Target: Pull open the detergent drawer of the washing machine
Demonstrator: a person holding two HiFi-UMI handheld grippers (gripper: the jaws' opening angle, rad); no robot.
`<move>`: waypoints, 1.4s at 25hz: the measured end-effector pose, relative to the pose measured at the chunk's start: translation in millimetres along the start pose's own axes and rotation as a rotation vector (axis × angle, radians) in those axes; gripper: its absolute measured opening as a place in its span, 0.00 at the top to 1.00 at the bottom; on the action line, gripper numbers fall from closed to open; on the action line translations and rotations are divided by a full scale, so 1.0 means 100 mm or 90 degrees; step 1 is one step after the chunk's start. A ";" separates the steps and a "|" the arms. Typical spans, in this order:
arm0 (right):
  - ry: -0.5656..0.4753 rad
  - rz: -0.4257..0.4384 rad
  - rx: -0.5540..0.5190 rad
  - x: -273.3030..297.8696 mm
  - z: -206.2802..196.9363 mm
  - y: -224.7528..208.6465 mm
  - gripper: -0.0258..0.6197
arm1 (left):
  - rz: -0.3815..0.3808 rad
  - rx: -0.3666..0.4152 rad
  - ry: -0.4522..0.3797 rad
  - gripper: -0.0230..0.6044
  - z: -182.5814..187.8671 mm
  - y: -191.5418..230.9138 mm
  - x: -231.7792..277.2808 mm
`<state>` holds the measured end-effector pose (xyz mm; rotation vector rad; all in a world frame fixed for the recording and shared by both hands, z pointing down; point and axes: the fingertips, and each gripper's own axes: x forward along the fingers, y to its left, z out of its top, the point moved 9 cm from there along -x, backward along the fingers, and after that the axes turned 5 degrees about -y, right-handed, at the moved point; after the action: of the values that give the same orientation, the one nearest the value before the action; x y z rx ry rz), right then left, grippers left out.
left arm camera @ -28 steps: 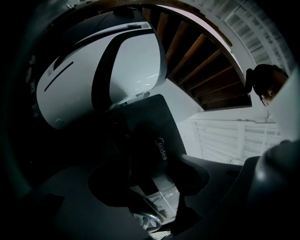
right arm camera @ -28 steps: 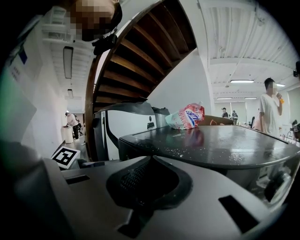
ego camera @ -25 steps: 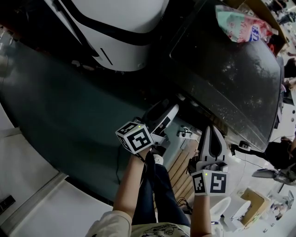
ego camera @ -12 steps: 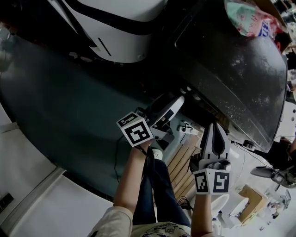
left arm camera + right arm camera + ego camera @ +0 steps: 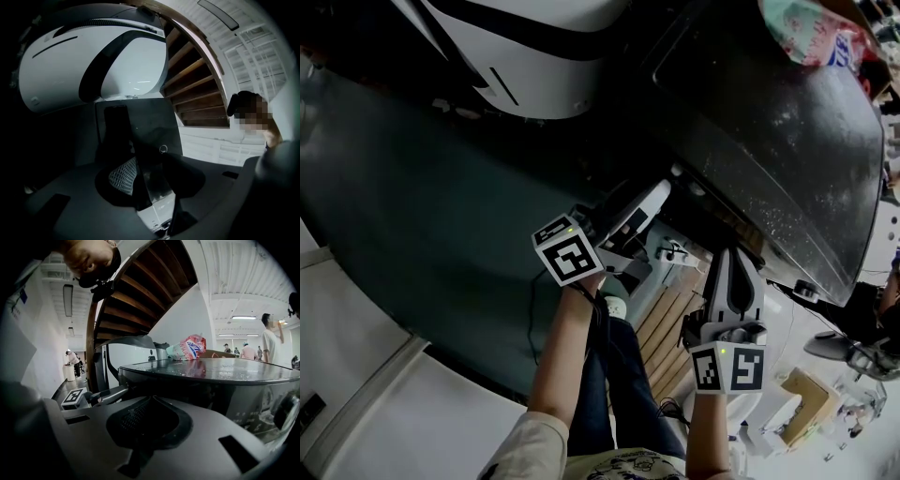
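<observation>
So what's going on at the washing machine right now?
A person with a gripper in each hand is working at the dark grey washing machine. The left gripper is at the machine's front. Its jaws have just been closing around the dark glossy drawer front, and I can't tell whether the pads press on it yet. The right gripper hangs beside it, jaws shut and empty.

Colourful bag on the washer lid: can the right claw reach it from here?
Probably, once lifted: the right claw faces the lid's front edge, and the lid is bare up to the bag.
</observation>
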<state>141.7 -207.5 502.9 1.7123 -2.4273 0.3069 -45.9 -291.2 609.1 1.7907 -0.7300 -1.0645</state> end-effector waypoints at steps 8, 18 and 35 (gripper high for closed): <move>0.008 -0.006 0.003 0.03 -0.08 -0.02 0.94 | -0.042 -0.026 -0.019 0.68 -0.03 0.07 0.01; 0.014 -0.004 0.006 0.05 -0.15 -0.02 0.94 | -0.068 -0.066 -0.047 0.74 -0.07 0.14 -0.01; 0.010 -0.012 0.005 -0.08 -0.17 -0.01 0.94 | -0.081 -0.066 -0.049 0.76 -0.10 0.03 -0.30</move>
<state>145.2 -195.8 517.2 1.7286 -2.4006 0.3270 -50.8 -263.8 625.3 1.7341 -0.6020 -1.2382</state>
